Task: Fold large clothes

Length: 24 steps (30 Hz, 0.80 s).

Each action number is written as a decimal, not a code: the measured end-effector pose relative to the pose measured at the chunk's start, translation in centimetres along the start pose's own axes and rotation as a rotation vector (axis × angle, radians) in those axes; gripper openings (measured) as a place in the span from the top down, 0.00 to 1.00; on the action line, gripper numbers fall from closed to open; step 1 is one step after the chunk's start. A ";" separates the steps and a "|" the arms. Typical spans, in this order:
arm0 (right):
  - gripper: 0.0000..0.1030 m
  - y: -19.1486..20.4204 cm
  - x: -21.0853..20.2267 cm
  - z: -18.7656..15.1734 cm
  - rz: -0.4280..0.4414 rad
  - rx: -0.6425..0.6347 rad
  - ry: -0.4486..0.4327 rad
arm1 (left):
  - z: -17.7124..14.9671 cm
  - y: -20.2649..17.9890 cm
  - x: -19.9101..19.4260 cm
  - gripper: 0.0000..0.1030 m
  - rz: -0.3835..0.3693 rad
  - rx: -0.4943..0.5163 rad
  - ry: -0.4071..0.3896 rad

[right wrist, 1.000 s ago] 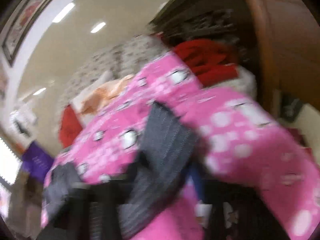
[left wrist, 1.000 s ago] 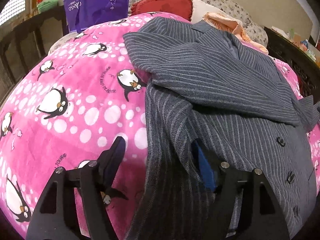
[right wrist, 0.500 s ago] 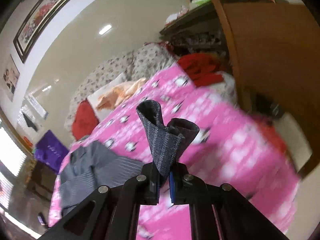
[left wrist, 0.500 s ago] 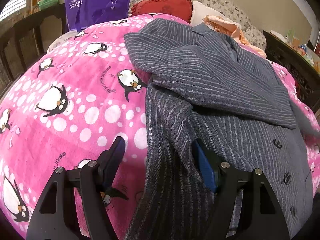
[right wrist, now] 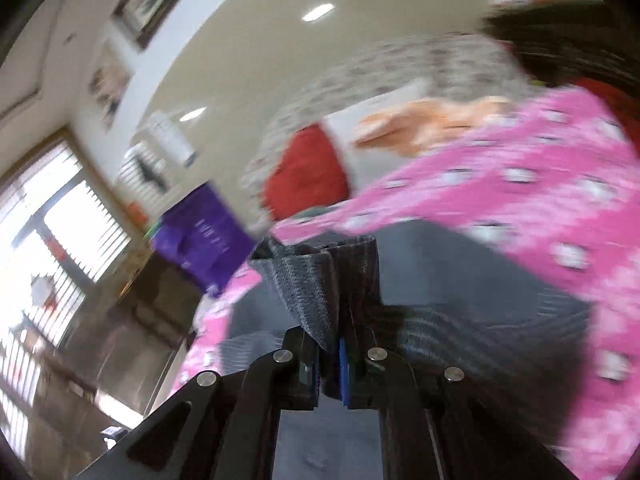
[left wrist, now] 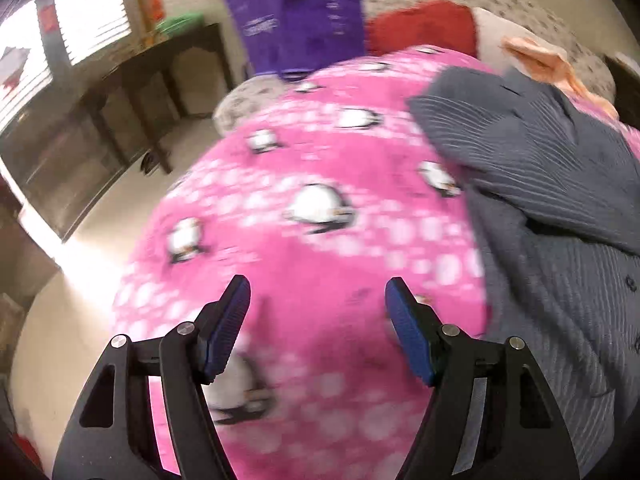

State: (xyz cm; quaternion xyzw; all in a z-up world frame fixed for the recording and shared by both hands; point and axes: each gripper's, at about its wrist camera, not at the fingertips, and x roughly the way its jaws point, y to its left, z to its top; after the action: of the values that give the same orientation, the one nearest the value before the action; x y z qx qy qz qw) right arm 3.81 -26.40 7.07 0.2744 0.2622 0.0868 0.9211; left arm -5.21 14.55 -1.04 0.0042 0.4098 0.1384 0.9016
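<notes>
A grey pinstriped jacket (left wrist: 560, 208) lies on a pink penguin blanket (left wrist: 320, 240), with one sleeve folded across its body. My left gripper (left wrist: 318, 320) is open and empty above the blanket, to the left of the jacket's edge. My right gripper (right wrist: 329, 360) is shut on a bunched fold of the jacket (right wrist: 320, 280) and holds it up above the rest of the garment (right wrist: 460, 292). Both views are blurred by motion.
A purple bag (left wrist: 296, 20) stands at the head of the bed beside a red cushion (left wrist: 420, 24) and an orange cloth (left wrist: 540, 56). A dark wooden table (left wrist: 120, 92) is to the left of the bed. The bed edge (left wrist: 132, 280) drops to the floor at left.
My left gripper has come off the jacket's edge and swung left over the blanket. My right gripper, still holding the fold, has swung over the jacket toward the purple bag.
</notes>
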 end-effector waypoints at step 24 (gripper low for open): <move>0.50 6.6 7.7 -12.1 -0.099 -0.434 0.248 | 3.9 0.5 -2.2 0.32 -0.062 -0.023 -0.060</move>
State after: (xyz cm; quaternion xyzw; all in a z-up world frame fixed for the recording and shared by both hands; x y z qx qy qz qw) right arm 3.81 -12.97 -1.26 0.0442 0.3616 0.1288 0.9223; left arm -3.80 14.94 3.20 -0.0149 0.3808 0.1148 0.9174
